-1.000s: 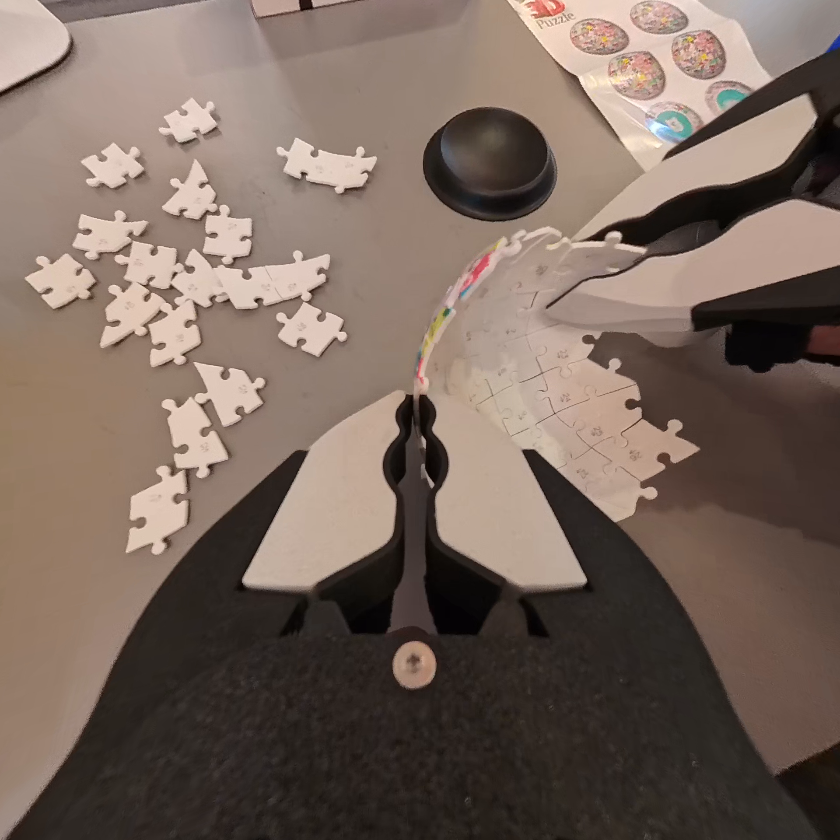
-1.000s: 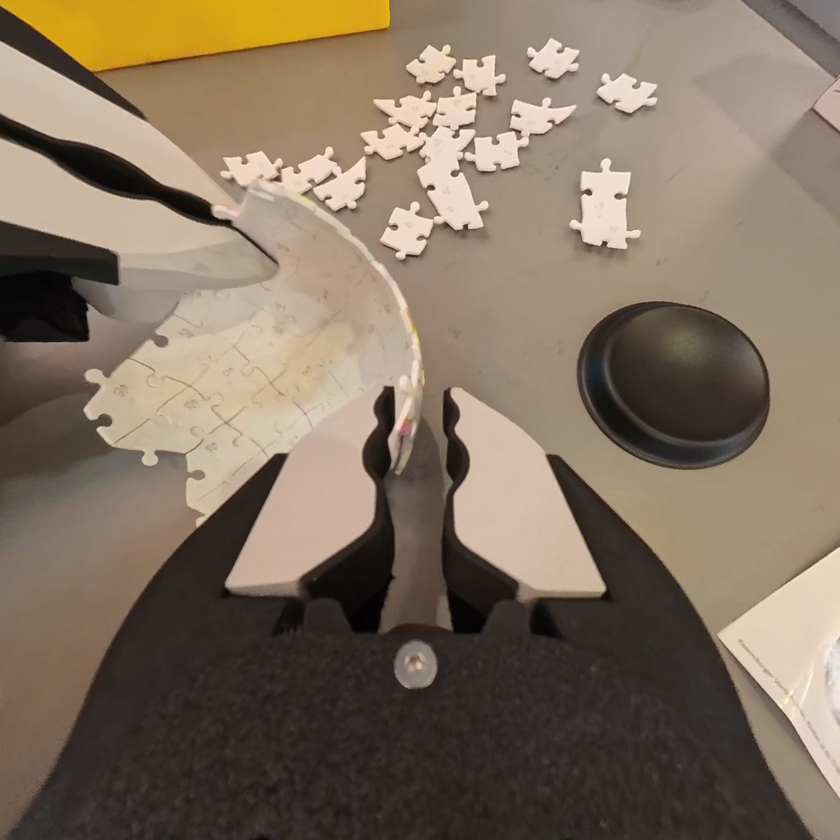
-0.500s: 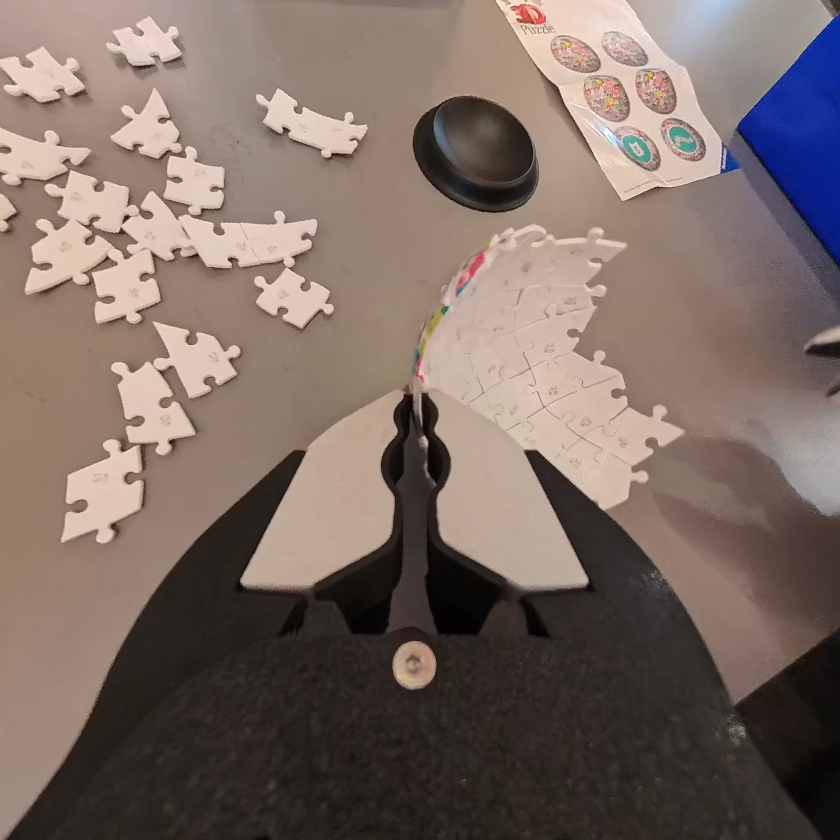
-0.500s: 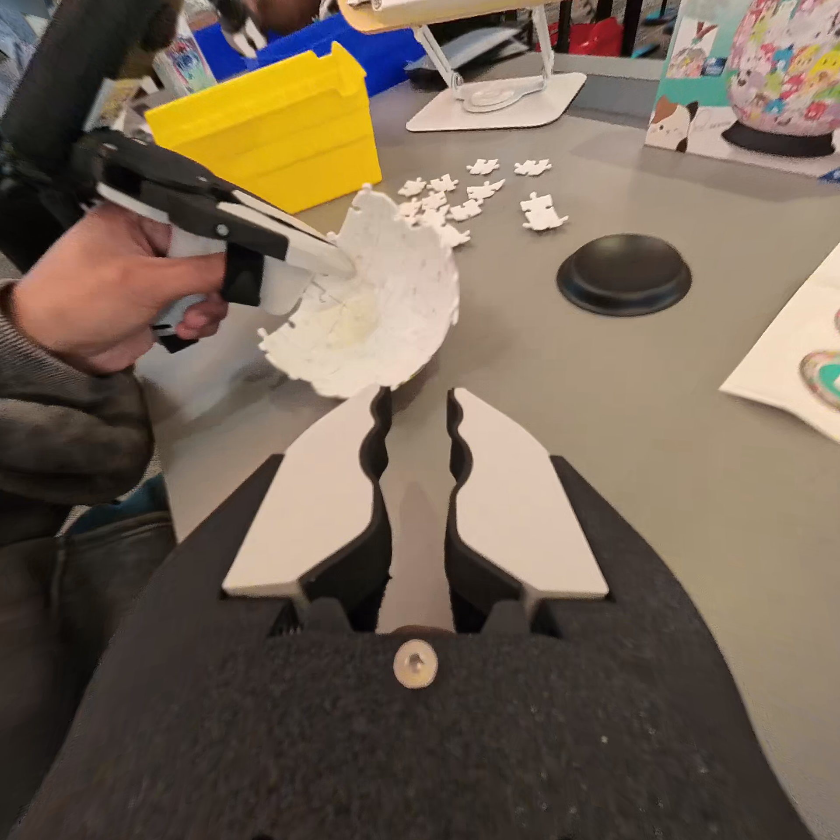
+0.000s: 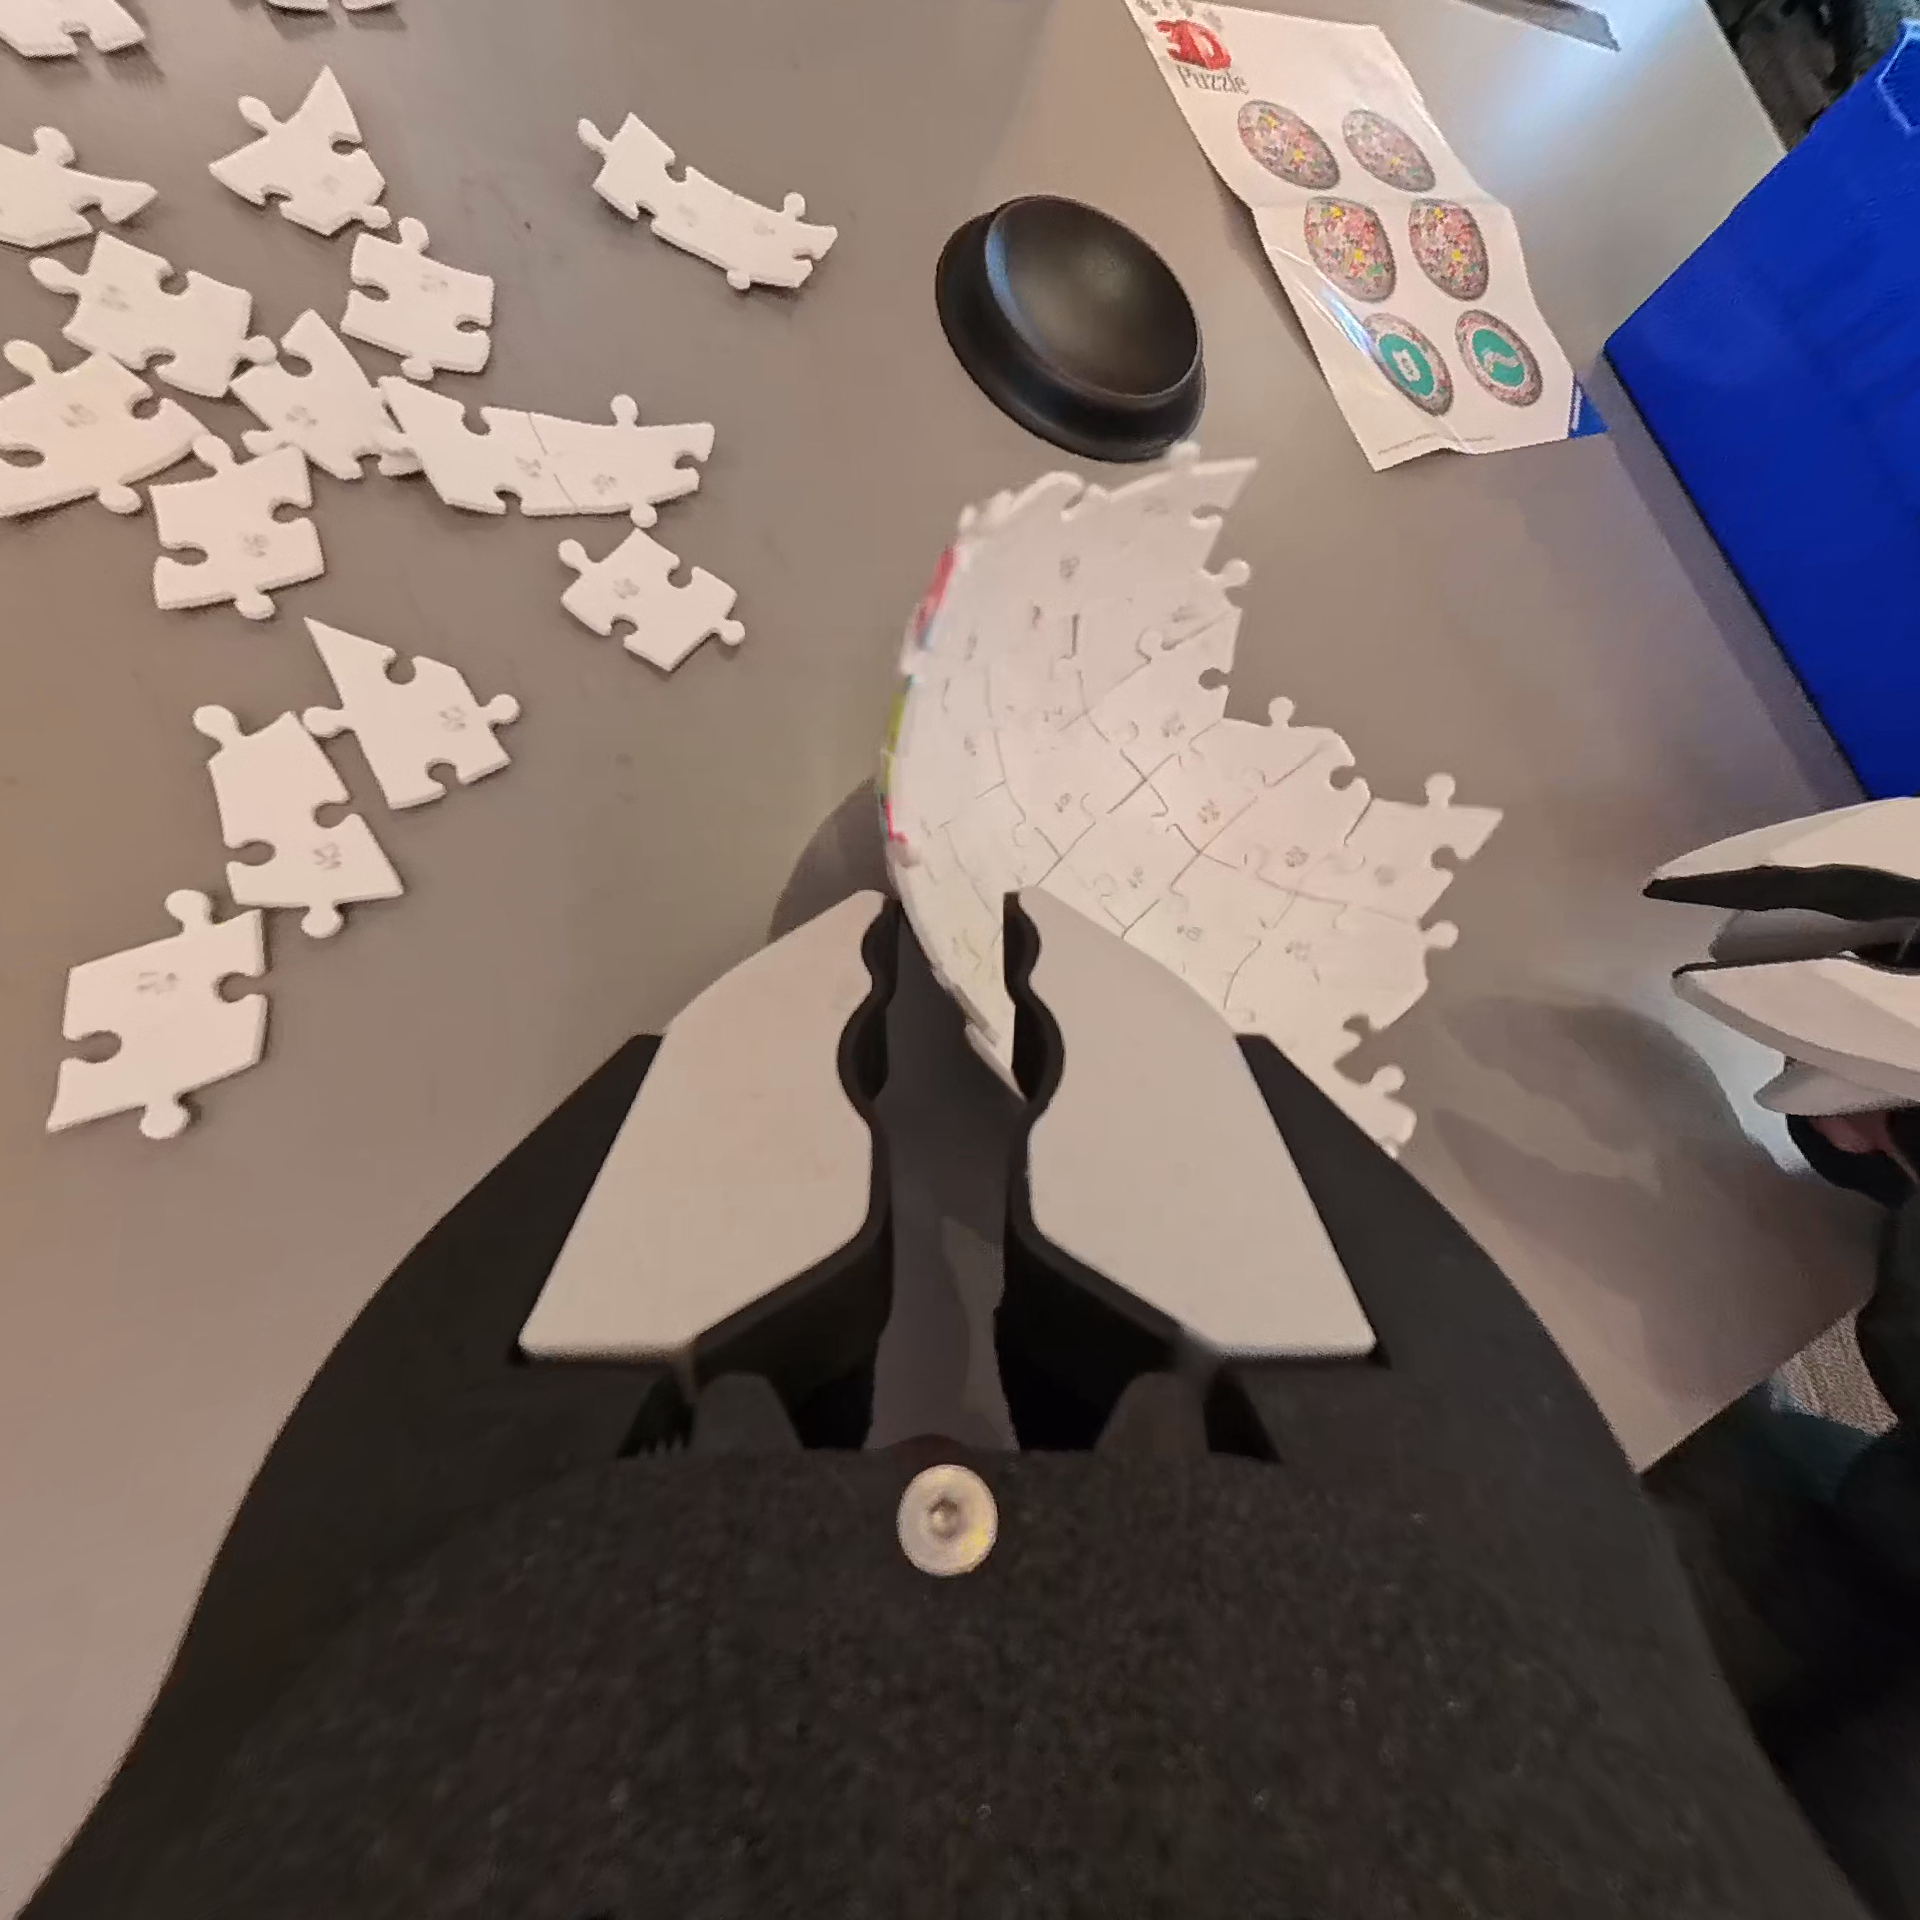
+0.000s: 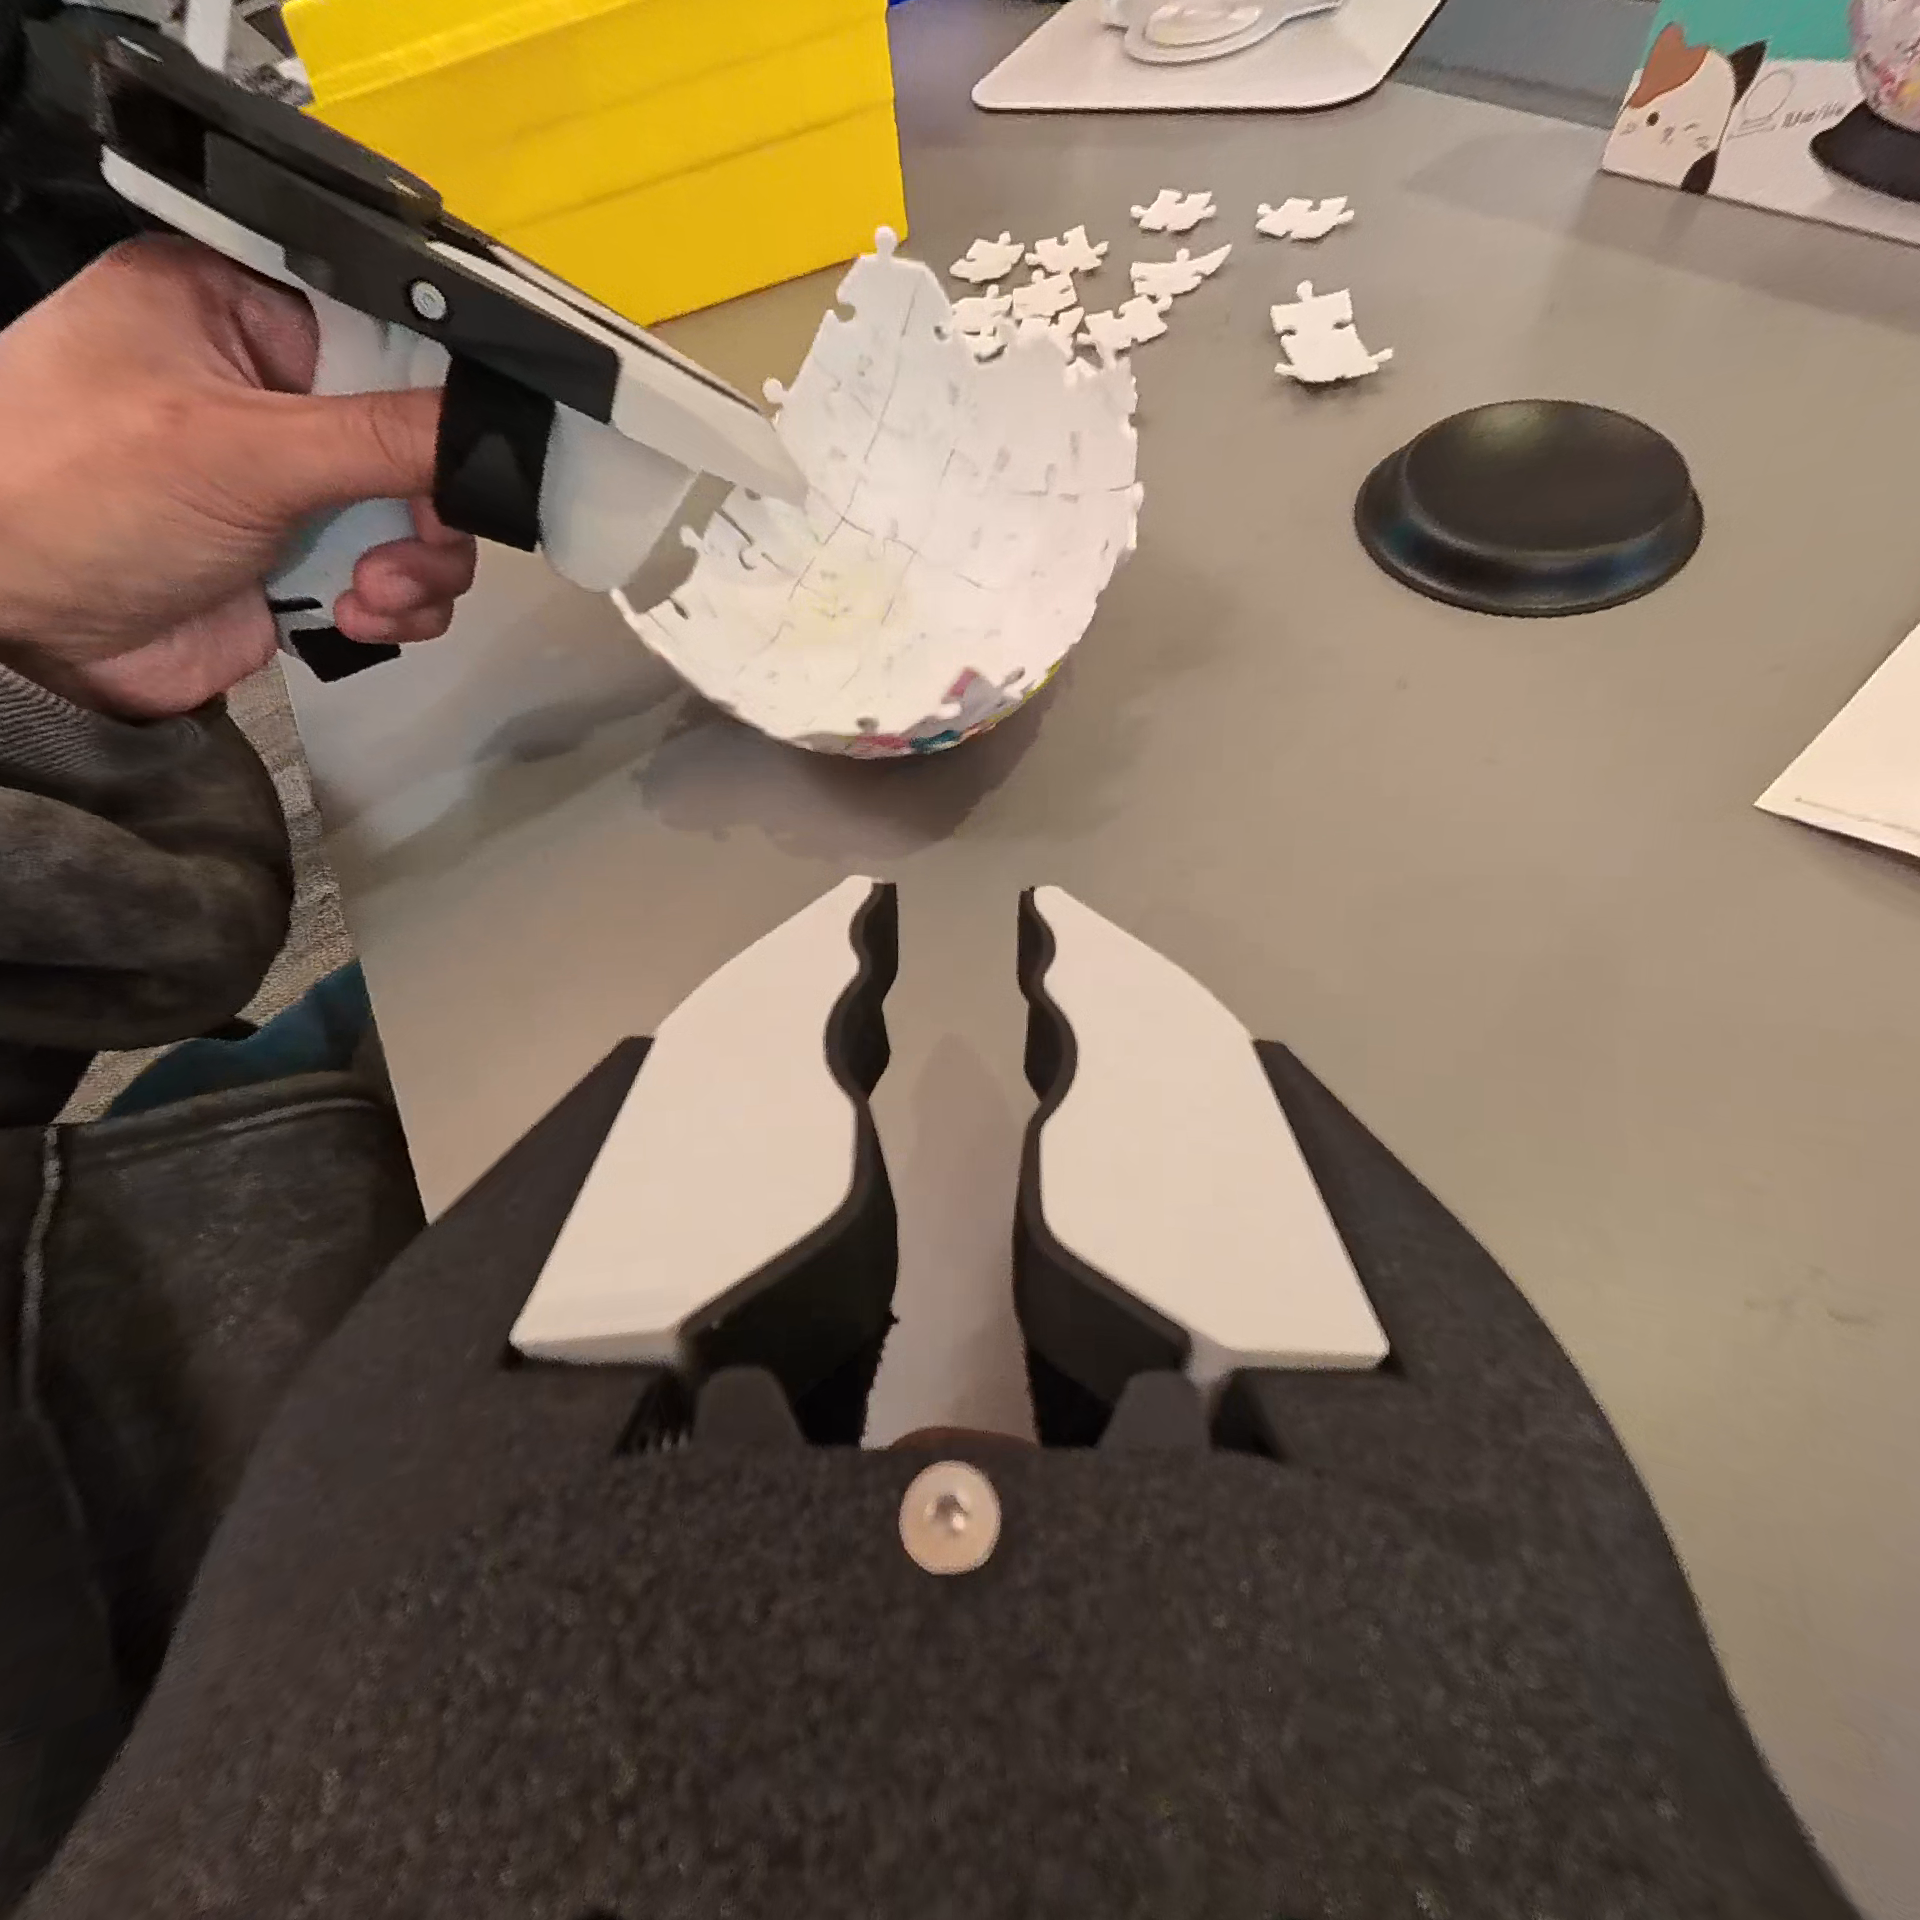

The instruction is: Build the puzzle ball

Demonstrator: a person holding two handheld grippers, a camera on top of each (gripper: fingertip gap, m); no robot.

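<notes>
The half-built puzzle ball (image 5: 1143, 790) is a white curved shell with a coloured outside, and it rests on the grey table (image 5: 790, 727). My left gripper (image 5: 945, 909) is open. The shell's rim stands between its fingers with a gap to the pads. The right wrist view shows the shell (image 6: 935, 551) sitting bowl-like, with the left gripper (image 6: 769, 457) astride its near-left rim. My right gripper (image 6: 958, 894) is open and empty, drawn back from the shell. It shows at the right edge of the left wrist view (image 5: 1787, 935).
Several loose white pieces (image 5: 312, 520) lie left of the shell. A black round stand (image 5: 1070, 322) and a printed leaflet (image 5: 1371, 239) lie beyond it, and a blue bin (image 5: 1787, 416) to the right. A yellow bin (image 6: 623, 135), the puzzle box (image 6: 1766, 104) and a person's hand (image 6: 156, 468) also show. Across from one pair of fingers to the other is roughly 15 cm.
My left gripper was shut on the shell's rim and has opened around it. My right gripper left the far rim and drew back. The shell now sits on the table.
</notes>
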